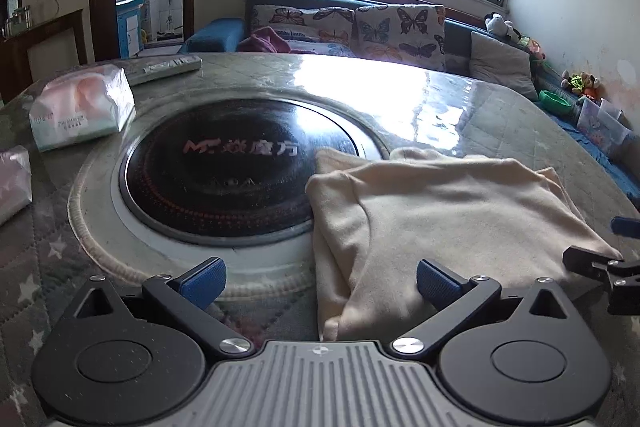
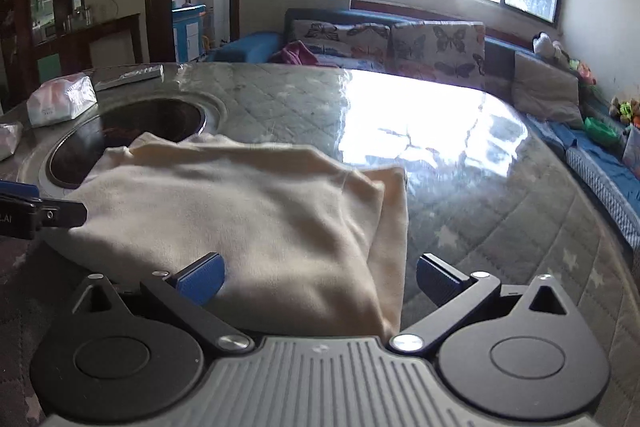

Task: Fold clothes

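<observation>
We are seeing the folded garment (image 1: 440, 215) lying on the bench (image 1: 500, 115), overlapping the inset burner (image 1: 224, 167) at its left, tissue pack (image 1: 80, 107) sitting further left, sofa (image 1: 348, 27) standing behind.

One folded garment (image 1: 440, 211), two tissue packs (image 1: 82, 107), one remote (image 1: 166, 67)

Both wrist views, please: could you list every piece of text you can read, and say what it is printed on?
"M" logo followed by Chinese characters, only partly legible: on the black heater disc in the table.
Small print on the tissue pack: too blurred to read.
"LAI": partial letters on the left gripper, seen from the right wrist.
</observation>
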